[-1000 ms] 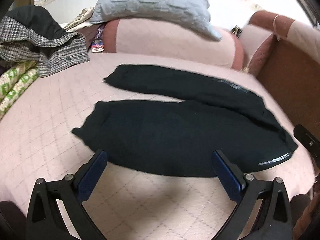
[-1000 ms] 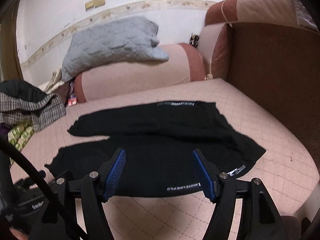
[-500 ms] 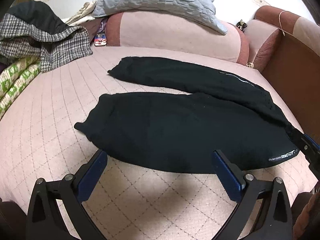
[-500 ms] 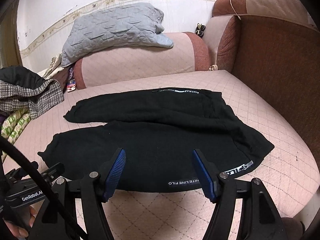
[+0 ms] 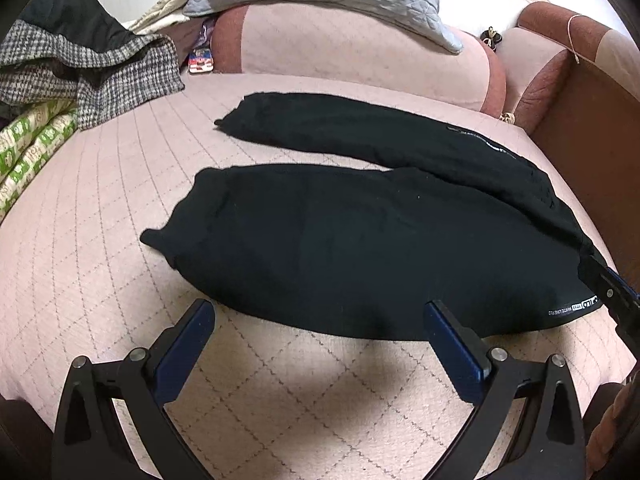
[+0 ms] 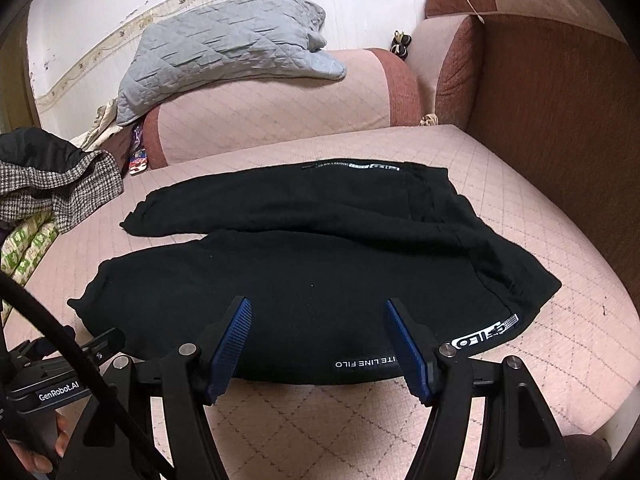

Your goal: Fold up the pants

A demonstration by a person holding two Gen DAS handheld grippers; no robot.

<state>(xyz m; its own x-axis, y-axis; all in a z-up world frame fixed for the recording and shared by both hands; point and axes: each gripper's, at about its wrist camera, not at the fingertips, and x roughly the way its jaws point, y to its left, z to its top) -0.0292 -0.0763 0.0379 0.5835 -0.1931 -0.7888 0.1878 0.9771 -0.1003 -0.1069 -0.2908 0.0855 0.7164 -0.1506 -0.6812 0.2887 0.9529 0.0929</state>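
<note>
Left claw [image 5: 320,322] and right claw [image 6: 318,320] apparently spread, empty

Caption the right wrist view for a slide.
Open right hand-held gripper poised over black pants spread on the pink quilted sofa.

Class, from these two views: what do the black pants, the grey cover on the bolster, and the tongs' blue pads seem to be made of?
Black pants: soft matte knit, probably cotton jersey or fleece; it drapes limply, with white printed lettering.
Grey cover: quilted, padded fabric; stitched diamonds and puffy creases.
Blue pads: likely ribbed rubber or plastic; fine ridges show, on glossy black, probably plastic, arms.
</note>
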